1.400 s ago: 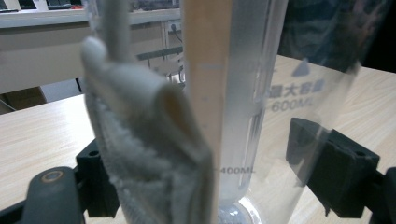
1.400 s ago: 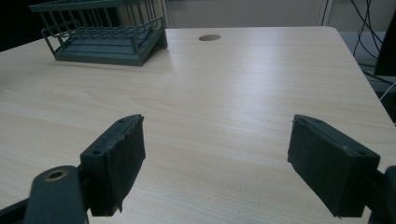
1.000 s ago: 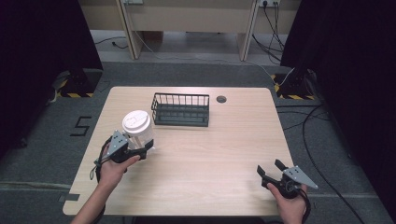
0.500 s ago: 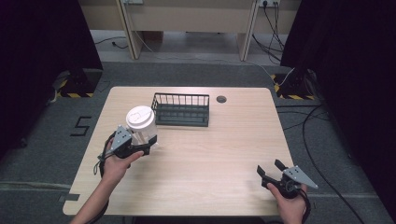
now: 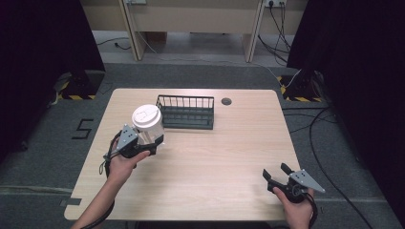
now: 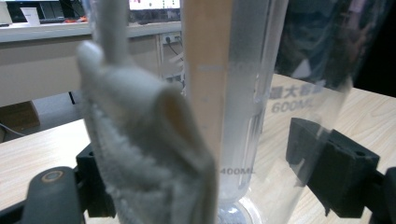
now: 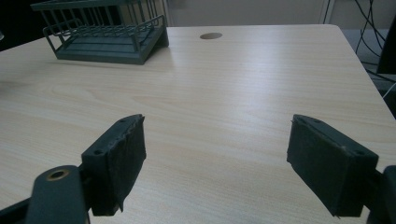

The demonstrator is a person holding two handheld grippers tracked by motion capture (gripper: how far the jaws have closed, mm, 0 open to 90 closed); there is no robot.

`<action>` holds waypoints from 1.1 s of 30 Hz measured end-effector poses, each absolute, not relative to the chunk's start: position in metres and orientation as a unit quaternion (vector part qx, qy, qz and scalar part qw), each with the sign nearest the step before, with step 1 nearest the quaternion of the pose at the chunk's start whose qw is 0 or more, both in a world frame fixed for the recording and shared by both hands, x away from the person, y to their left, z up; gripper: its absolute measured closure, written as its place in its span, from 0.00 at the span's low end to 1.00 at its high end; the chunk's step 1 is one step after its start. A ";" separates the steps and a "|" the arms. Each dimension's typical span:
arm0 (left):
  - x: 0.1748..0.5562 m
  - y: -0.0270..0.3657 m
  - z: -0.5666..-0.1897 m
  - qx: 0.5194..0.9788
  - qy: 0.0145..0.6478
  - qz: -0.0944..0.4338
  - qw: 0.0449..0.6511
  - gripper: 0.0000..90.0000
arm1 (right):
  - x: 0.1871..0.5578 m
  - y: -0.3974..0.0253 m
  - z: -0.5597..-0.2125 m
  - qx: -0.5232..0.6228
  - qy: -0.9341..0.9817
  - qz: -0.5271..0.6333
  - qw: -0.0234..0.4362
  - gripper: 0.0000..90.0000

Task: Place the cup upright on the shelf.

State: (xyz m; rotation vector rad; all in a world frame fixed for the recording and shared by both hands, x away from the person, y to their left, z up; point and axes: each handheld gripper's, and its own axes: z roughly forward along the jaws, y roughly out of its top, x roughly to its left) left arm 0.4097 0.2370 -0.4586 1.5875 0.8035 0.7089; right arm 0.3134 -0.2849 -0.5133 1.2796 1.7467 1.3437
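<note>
A clear plastic cup (image 5: 149, 128) with a white lid is held above the left part of the wooden table (image 5: 229, 152), close to the left end of a dark wire basket (image 5: 187, 112). My left gripper (image 5: 149, 145) is shut on the cup's lower half. In the left gripper view the cup (image 6: 285, 98) carries 600ML and 400ML marks, and a white crumpled insert (image 6: 140, 140) stands inside it between the jaws of my left gripper (image 6: 215, 182). My right gripper (image 5: 277, 174) (image 7: 233, 168) rests open near the front right edge, nothing between its jaws.
The wire basket (image 7: 107, 37) sits at the table's back middle. A round cable hole (image 5: 226, 101) (image 7: 211, 35) lies to its right. Cables run over the grey floor at the right, and desk legs stand beyond the table.
My left gripper has carried the cup away from the person and to the right, nearer the basket. The right gripper has stayed put.
</note>
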 end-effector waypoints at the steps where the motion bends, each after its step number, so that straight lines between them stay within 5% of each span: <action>1: 0.410 0.236 -0.458 0.678 0.342 0.303 0.576 0.20 | 0.313 -0.285 -0.513 0.480 0.656 0.504 0.292 0.22; 33: 0.427 0.225 -0.446 0.673 0.338 0.305 0.582 0.19 | 0.313 -0.285 -0.513 0.482 0.655 0.505 0.290 0.23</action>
